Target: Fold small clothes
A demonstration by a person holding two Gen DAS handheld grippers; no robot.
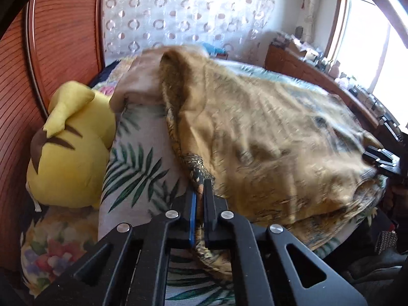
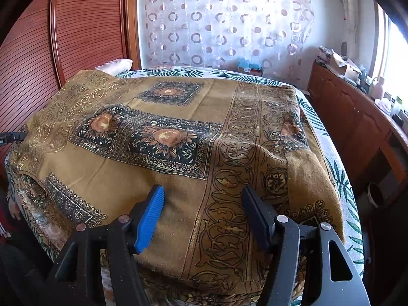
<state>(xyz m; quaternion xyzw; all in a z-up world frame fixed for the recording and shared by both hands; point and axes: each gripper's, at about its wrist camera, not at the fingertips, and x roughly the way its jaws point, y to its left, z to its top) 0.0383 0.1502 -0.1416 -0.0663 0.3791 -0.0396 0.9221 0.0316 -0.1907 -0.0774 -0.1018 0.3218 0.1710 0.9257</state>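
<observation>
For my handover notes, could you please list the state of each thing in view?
left gripper: shut on the garment's edge.
right gripper: open, over the garment.
brown patterned garment: spread on the bed, partly folded.
yellow plush toy: lying beside the garment.

One mustard-brown patterned cloth lies spread on one bed, whose leaf-print sheet shows beside it. Two grippers are in view: the left gripper and the right gripper, each with two fingers, one blue-padded and one black. One yellow plush toy sits at the bed's edge, with one floral cushion below it. One pale pillow shows at the far corner. One sheer curtain with ring patterns hangs behind. On the cloth, three sunflower motifs on dark panels can be counted clearly; others are partly hidden.
</observation>
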